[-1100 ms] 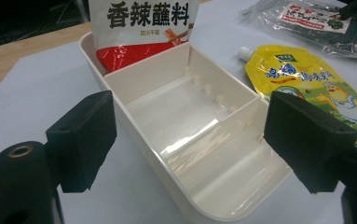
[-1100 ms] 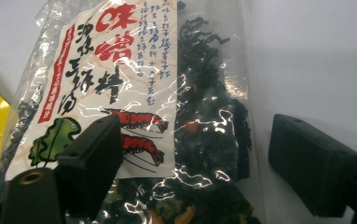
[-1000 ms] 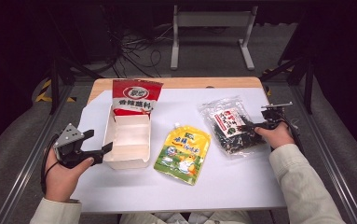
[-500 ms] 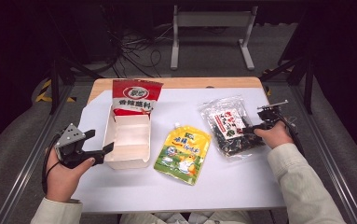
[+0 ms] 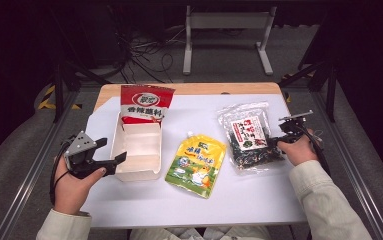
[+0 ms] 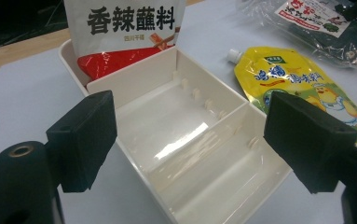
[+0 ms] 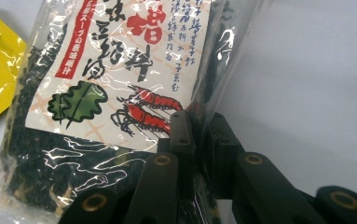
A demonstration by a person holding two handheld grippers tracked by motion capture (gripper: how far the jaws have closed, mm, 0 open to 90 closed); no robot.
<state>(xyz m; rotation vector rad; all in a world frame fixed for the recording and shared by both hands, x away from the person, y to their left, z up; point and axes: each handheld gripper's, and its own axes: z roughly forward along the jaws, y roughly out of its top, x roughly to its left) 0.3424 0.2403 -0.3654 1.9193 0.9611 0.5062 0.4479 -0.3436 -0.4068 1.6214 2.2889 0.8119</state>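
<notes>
A clear bag of dark seaweed (image 5: 249, 137) with a white and red label lies at the right of the white table. My right gripper (image 5: 275, 143) has just been closing, and its jaws now pinch the bag's right edge (image 7: 199, 126). A white divided tray (image 5: 140, 147) stands left of centre, with a red and white seasoning packet (image 5: 144, 104) propped in its far end. My left gripper (image 5: 110, 151) is open beside the tray's near left corner, and the tray's empty compartments (image 6: 190, 140) show between its pads. A yellow spouted pouch (image 5: 196, 161) lies flat in the middle.
The white table (image 5: 259, 200) ends at a wooden strip along the far edge (image 5: 204, 89). Beyond it lie a dark floor, cables and a metal stand (image 5: 226, 30). Rails run along both sides of the table.
My right gripper's jaws have closed onto the seaweed bag's right edge, and the hand has shifted slightly. The left hand and the other packets have stayed where they were.
</notes>
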